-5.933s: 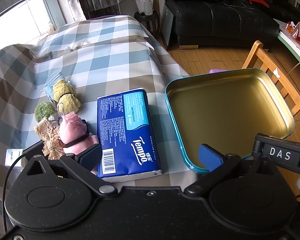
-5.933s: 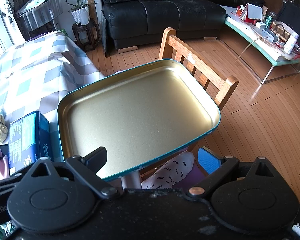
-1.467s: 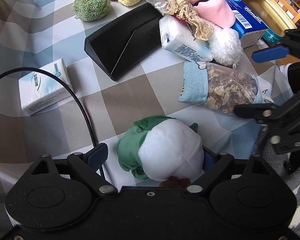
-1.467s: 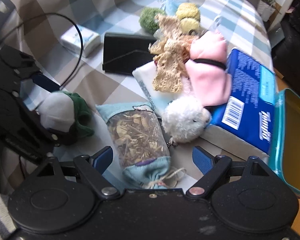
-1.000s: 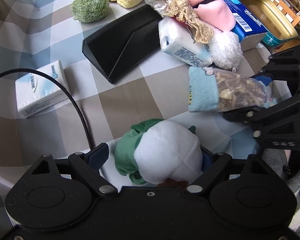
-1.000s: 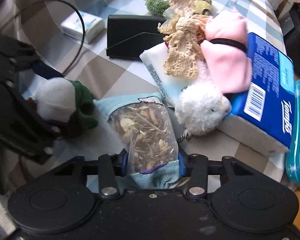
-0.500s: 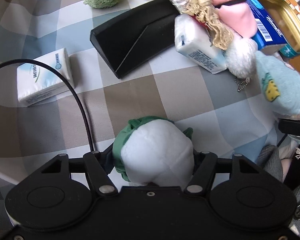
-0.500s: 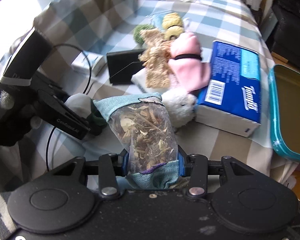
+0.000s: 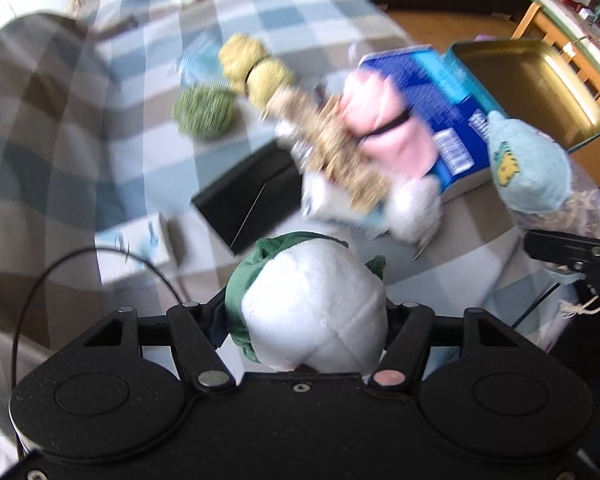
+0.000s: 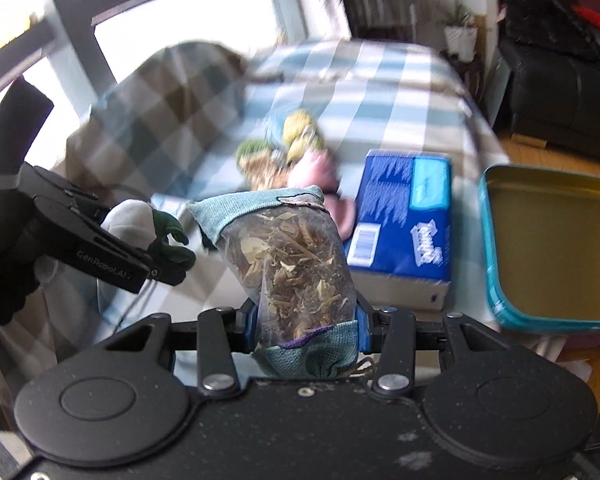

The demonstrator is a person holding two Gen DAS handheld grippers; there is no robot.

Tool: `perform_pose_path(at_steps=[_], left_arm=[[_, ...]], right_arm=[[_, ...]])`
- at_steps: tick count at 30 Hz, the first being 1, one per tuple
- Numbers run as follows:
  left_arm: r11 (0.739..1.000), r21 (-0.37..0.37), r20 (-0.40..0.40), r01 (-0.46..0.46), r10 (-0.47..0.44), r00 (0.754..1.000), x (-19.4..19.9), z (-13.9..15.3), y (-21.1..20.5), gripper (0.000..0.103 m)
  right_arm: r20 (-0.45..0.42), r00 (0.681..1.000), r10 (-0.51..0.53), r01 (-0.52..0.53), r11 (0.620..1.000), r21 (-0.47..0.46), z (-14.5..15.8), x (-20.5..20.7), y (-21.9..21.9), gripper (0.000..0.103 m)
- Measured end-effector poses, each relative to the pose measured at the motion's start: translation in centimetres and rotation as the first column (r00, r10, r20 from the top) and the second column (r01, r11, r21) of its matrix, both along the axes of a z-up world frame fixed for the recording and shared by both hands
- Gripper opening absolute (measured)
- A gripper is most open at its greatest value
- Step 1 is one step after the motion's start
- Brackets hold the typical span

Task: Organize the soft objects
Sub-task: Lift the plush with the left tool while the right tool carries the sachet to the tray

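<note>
Two grippers loaded, both clear of the checked tablecloth. Left gripper clamped on white-and-green plush toy, jaws closed in on it within the last second. Right gripper pinching the mesh sachet of dried herbs with its blue knit ends, sachet sticking up past the pads. Teal-rimmed gold tin sits at table's right edge, just beside blue Tempo tissue pack. Pink pouch, beige lace piece, yellow and green pompoms piled next to black case
</note>
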State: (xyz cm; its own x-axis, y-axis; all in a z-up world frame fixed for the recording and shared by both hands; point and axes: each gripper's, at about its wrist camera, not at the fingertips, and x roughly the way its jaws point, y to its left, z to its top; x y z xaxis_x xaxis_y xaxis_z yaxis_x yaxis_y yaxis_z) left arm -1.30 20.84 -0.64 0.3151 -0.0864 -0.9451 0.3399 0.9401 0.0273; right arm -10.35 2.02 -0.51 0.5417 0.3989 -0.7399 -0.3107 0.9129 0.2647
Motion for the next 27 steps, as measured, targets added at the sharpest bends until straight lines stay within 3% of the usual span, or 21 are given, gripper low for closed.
perform_pose_path(at_steps=[4,8,11,18,20,23,27], left_arm=[[0.998,-0.044,0.096,0.034,-0.030,0.995,0.0,2.7,-2.7,0.061],[0.992,-0.105,0.174,0.068,-0.049,0.984,0.7,5.0,-6.1,0.061],[0.984,-0.156,0.226,0.088,-0.052,0.973,1.4,6.4,-8.9,0.061],[0.969,-0.213,0.341,0.125,-0.046,0.939,3.4,7.1,-15.2,0.062],[0.970,-0.217,0.348,0.113,-0.031,0.937,4.0,6.7,-16.9,0.062],[0.971,-0.230,0.298,0.070,0.002,0.954,5.1,5.2,-18.8,0.062],[0.975,-0.223,0.226,0.022,0.030,0.974,5.9,2.7,-20.6,0.062]], right_arm=[[0.062,0.993,-0.105,0.104,0.994,0.022,1.8,0.2,-2.7,0.043],[0.122,0.959,-0.258,0.254,0.966,0.044,3.6,1.3,-6.8,0.043],[0.133,0.915,-0.382,0.375,0.924,0.073,4.7,2.4,-10.6,0.043],[0.156,0.776,-0.611,0.617,0.787,0.007,5.6,6.5,-19.0,0.043],[0.155,0.729,-0.667,0.674,0.738,0.003,5.2,7.0,-21.3,0.043],[0.096,0.663,-0.743,0.746,0.666,0.006,3.8,7.4,-24.1,0.043],[0.025,0.610,-0.792,0.792,0.609,-0.035,2.3,7.3,-26.3,0.043]])
